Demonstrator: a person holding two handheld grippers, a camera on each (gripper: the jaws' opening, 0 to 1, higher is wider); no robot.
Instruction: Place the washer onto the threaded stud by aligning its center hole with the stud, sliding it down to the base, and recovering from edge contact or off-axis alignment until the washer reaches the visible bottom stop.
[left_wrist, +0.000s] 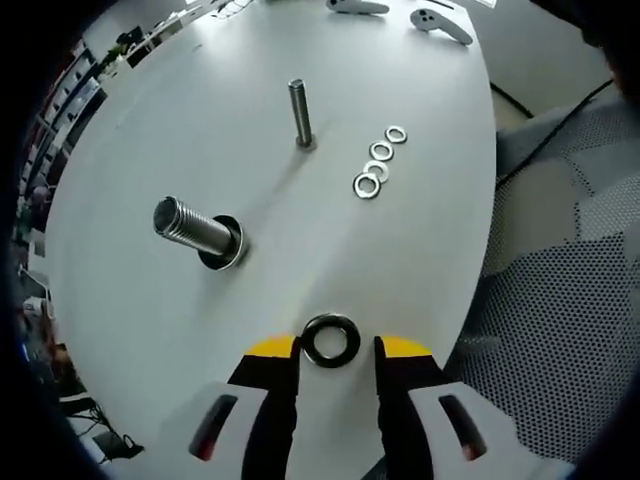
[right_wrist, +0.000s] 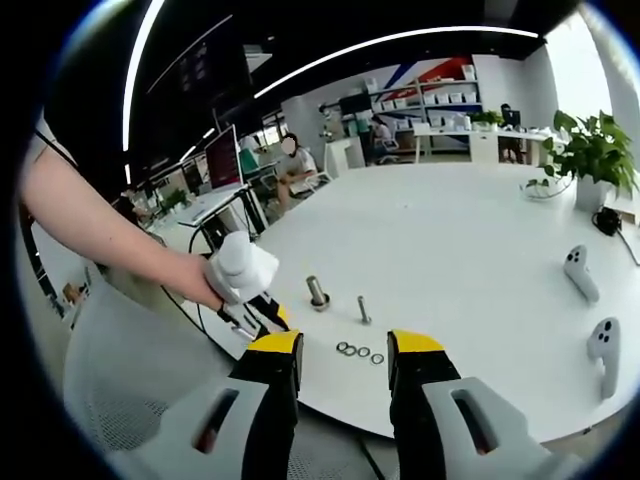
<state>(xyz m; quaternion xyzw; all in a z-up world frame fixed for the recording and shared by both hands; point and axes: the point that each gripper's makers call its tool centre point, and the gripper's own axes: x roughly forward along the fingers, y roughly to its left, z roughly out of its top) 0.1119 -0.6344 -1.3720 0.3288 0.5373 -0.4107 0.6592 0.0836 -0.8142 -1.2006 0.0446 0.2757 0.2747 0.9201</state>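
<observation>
Two studs: a thick threaded stud (left_wrist: 197, 229) with a ring at its base and a thinner stud (left_wrist: 299, 112) farther back, both upright on the white counter (left_wrist: 400, 260).
Dark washer: a black washer (left_wrist: 331, 340) lies flat on the counter between the tips of the left gripper (left_wrist: 336, 356); whether the tips touch it I cannot tell.
Left jaws: parted about as wide as that washer, one tip on each side of it.
Spare washers: a short row of silver washers (left_wrist: 378, 160) lies beside the thin stud, well apart from the thick one.
Right gripper (right_wrist: 343, 358): held off the counter's near edge, jaws apart with nothing between them.
Hand: a person's gloved hand (right_wrist: 238, 272) holds the left gripper over the counter, near the studs.
Far side: two white controllers (right_wrist: 590, 310) lie on the counter.
</observation>
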